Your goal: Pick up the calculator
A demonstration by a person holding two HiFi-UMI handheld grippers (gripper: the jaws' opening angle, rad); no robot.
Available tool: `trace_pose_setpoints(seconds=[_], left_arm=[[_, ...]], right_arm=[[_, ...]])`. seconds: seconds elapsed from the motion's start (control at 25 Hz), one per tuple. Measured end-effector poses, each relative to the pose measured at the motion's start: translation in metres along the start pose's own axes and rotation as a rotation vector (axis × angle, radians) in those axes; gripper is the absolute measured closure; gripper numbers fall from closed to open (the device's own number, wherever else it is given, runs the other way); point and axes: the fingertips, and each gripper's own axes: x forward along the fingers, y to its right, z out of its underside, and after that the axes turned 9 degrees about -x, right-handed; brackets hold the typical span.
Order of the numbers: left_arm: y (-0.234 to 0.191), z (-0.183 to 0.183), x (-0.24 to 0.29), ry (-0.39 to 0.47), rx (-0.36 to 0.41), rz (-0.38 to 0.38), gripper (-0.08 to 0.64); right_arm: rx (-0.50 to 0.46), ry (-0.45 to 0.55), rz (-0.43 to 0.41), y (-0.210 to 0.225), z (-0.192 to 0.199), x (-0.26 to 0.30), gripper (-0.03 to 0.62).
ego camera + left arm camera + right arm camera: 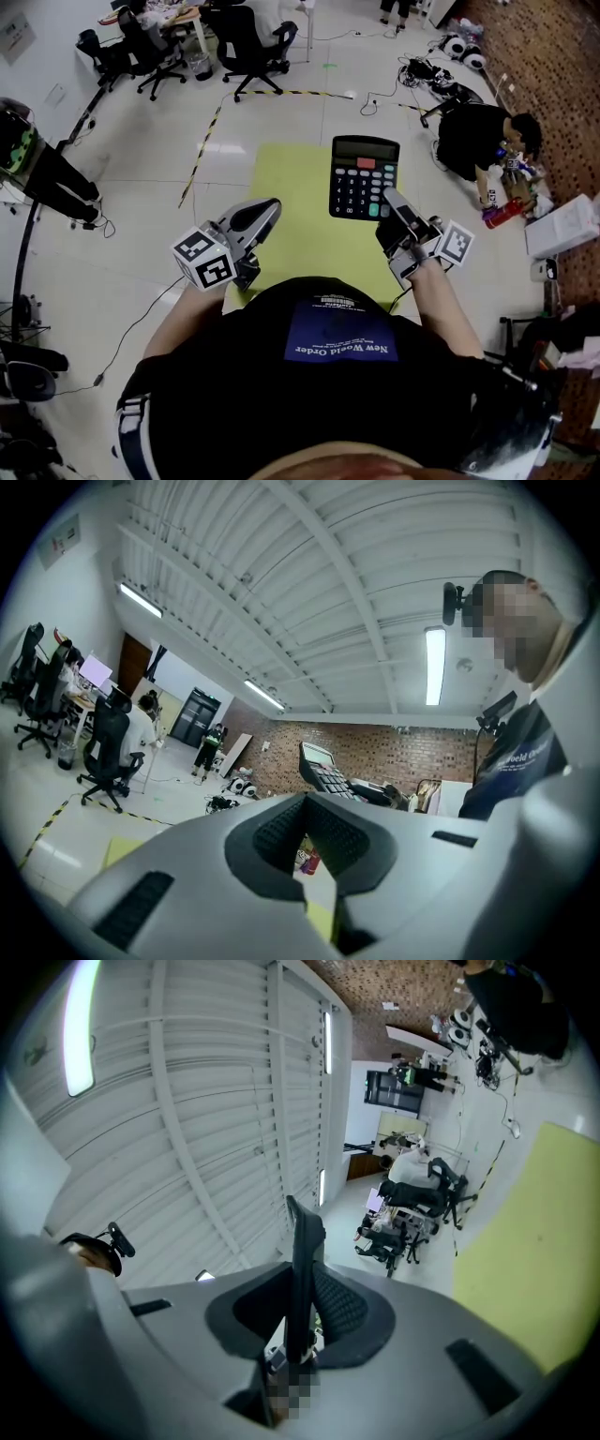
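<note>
Right gripper (394, 202) pinches calculator (364, 176) by its lower edge, above yellow mat (286, 192). Left gripper (265, 214) narrowly apart, empty.

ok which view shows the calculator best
The head view: the calculator faces the camera, display and keys all visible, its lower right corner clamped by the right hand-held gripper. The right gripper view shows only its thin edge between the jaws; the left gripper view shows it small and slanted.

Open floor (141, 187) rings the yellow mat (281, 216) — chairs (253, 37) crowd 12 o'clock, loose cables (417, 70) trail at 1 o'clock, a crouching person (473, 141) blocks 2 o'clock.
</note>
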Motion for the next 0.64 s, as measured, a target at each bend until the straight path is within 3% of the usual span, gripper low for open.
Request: trace_pose_setpoints(seconds=[0.64], left_arm=[[0.0061, 0.0045, -0.0053, -0.006, -0.008, -0.004, 0.554]], right_arm=[[-0.020, 0.004, -0.012, -0.0101, -0.0009, -0.0045, 0.537]])
